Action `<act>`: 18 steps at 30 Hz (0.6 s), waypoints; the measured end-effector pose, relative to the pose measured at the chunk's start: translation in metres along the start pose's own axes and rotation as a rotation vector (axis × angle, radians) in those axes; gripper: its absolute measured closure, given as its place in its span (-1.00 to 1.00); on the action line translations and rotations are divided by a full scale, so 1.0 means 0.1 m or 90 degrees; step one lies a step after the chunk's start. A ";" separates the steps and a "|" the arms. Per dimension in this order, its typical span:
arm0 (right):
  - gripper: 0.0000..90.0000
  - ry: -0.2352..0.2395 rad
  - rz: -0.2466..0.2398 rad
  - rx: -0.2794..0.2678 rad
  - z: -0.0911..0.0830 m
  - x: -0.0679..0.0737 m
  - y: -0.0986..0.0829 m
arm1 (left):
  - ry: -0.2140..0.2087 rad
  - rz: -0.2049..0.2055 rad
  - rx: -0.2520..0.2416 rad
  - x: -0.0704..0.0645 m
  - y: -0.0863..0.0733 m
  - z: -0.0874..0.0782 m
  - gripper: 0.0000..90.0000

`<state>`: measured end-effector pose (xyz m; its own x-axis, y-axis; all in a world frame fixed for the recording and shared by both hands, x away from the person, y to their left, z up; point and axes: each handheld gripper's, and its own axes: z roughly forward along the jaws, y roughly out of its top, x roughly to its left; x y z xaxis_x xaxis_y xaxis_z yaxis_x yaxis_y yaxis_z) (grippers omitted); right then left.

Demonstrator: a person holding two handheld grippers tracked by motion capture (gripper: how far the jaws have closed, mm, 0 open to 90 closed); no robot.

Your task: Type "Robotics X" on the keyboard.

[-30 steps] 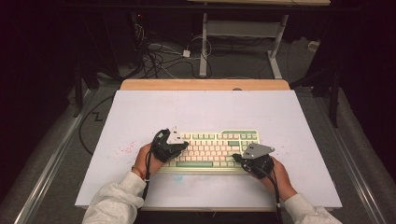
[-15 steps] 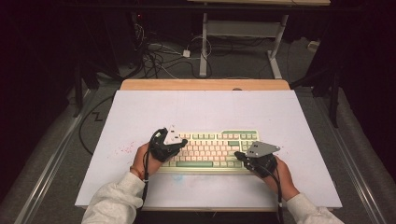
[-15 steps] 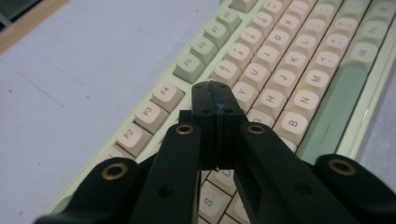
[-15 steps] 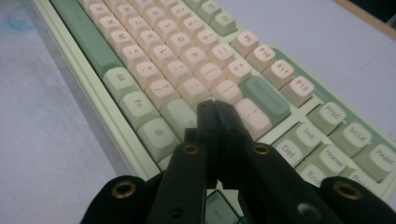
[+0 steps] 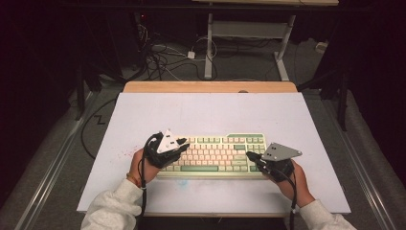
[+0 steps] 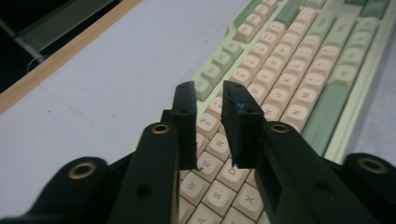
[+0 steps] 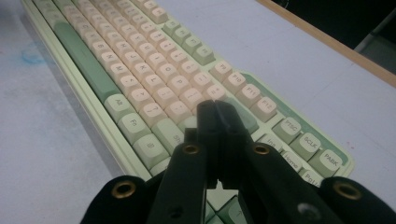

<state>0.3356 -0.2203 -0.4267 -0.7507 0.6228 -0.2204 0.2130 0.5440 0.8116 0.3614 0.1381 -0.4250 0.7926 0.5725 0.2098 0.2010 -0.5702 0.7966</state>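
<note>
the keyboard (image 5: 215, 153) is lying mid-table; the left gripper (image 6: 208, 95) is hovering slightly spread over its left keys, the right gripper (image 7: 215, 109) pressed together over its right end, seemingly key-pressing; next calls for a straight downward tap.

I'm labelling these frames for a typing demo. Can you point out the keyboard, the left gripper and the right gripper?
Cream and green keyboard (image 5: 215, 153): high view, middle key rows.
Black left gripper (image 6: 209, 95): left gripper view, gap between its tips.
Black right gripper (image 7: 215, 106): right gripper view, where its tips meet.

High view overhead, facing fwd/down; both gripper views low, close, w/ shared keyboard (image 5: 215, 152) from opposite ends.
</note>
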 end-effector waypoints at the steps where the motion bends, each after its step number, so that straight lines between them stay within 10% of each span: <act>1: 0.98 -0.003 0.000 -0.002 -0.01 0.00 0.00 | 0.003 0.003 -0.005 -0.01 0.00 -0.01 0.52; 11: 0.81 -0.005 0.002 -0.021 -0.10 0.01 0.02 | 0.039 0.012 -0.024 -0.02 -0.06 -0.09 -0.34; 18: 0.70 -0.006 0.008 -0.026 -0.13 0.01 0.02 | 0.063 -0.006 -0.044 0.00 -0.14 -0.17 -0.52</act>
<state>0.3275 -0.2262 -0.4183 -0.7423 0.6344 -0.2156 0.1964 0.5136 0.8352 0.3485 0.1560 -0.4266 0.7296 0.6347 0.2548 0.1644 -0.5244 0.8355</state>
